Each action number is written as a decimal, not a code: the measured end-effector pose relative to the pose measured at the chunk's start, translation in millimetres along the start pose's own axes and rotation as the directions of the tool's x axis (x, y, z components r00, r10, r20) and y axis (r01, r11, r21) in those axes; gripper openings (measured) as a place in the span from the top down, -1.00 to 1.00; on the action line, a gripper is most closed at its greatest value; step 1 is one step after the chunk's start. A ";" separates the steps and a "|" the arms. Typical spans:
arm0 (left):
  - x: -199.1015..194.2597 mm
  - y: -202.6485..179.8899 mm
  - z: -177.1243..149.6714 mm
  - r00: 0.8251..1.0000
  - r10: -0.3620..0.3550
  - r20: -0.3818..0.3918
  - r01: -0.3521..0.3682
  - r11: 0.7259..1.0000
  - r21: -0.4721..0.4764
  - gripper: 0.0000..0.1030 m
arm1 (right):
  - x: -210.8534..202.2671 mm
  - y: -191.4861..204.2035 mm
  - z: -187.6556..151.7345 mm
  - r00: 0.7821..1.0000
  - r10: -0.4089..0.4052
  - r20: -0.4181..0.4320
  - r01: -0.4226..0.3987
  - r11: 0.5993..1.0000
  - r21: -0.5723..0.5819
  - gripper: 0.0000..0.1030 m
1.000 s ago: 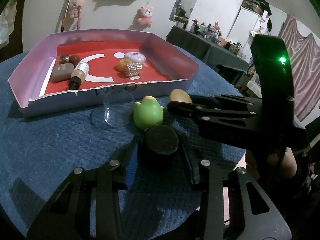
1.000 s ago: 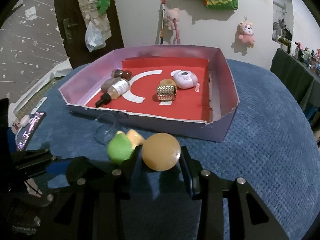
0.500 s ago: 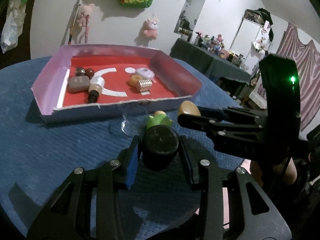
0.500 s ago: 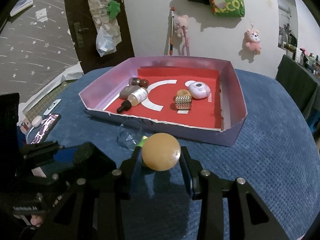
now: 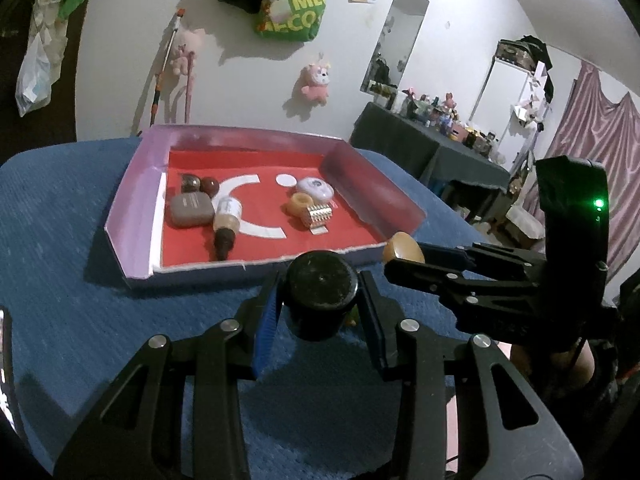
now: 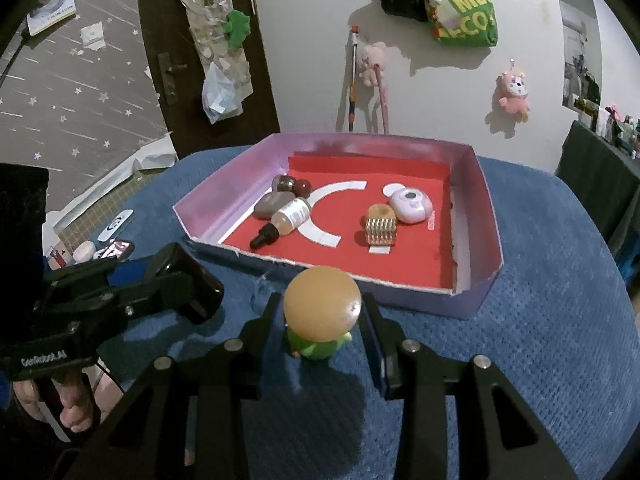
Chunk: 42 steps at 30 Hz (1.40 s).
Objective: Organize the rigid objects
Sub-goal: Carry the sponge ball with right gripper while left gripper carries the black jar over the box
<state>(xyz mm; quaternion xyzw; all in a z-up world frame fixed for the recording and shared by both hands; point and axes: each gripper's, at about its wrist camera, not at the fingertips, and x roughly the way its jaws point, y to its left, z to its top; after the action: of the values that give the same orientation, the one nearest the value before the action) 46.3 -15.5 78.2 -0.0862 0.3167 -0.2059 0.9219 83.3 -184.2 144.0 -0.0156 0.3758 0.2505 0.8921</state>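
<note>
- My left gripper (image 5: 320, 300) clamps the black round jar (image 5: 320, 290), raised just short of the tray's (image 5: 136, 216) near wall.
- My right gripper (image 6: 322, 320) pinches the tan egg-shaped piece (image 6: 322, 306) beside it.
- I should clear the wall, then release on bare red floor.

blue-clothed table (image 6: 560, 340) bears pink tray (image 6: 476, 296), green toy (image 6: 320, 344).

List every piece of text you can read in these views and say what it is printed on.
"MEG" above "ECO", cut off by folds: green bag hanging on the wall.
"GenRobot.AI": side of the left gripper, seen from the right wrist view.
Too small or blurred to read: label on the dropper bottle, pink print on the tray floor beside the lilac case, wall posters.
</note>
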 end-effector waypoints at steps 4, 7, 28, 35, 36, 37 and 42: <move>2.1 2.0 7.5 1.000 -0.004 0.009 0.004 1.000 -0.001 0.30 | 0.5 0.7 8.3 1.000 -0.002 0.009 0.002 1.000 -0.006 0.22; 5.1 3.1 12.7 1.000 -0.006 0.010 0.006 1.000 0.003 0.30 | 2.3 -0.5 13.4 1.000 -0.002 0.012 0.002 1.000 -0.007 0.22; 31.3 20.6 47.0 1.000 -0.006 -0.021 0.005 1.000 -0.009 0.30 | 33.4 -27.9 53.0 0.999 0.018 -0.039 -0.017 0.999 0.033 0.22; 46.2 28.7 51.7 0.999 -0.006 -0.046 0.006 1.000 -0.004 0.31 | 55.2 -36.4 60.7 0.996 0.018 -0.085 -0.014 0.999 0.043 0.22; 50.1 30.0 52.0 0.999 -0.006 -0.054 0.006 1.000 -0.005 0.31 | 60.2 -37.2 60.9 0.995 0.022 -0.097 -0.018 0.999 0.046 0.22; 53.4 30.8 51.3 0.998 -0.006 -0.062 0.005 1.000 -0.004 0.31 | 63.4 -37.6 60.4 0.994 0.025 -0.107 -0.020 0.999 0.046 0.22; 68.9 33.8 45.1 0.994 -0.008 -0.110 0.008 1.000 -0.002 0.31 | 79.7 -37.4 57.4 0.987 0.040 -0.154 -0.034 0.998 0.047 0.22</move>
<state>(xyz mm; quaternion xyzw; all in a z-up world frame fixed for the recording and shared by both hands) 134.4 -13.8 66.0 -0.0766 0.3668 -0.2137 0.9022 185.7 -169.9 125.1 -0.0083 0.4497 0.2567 0.8555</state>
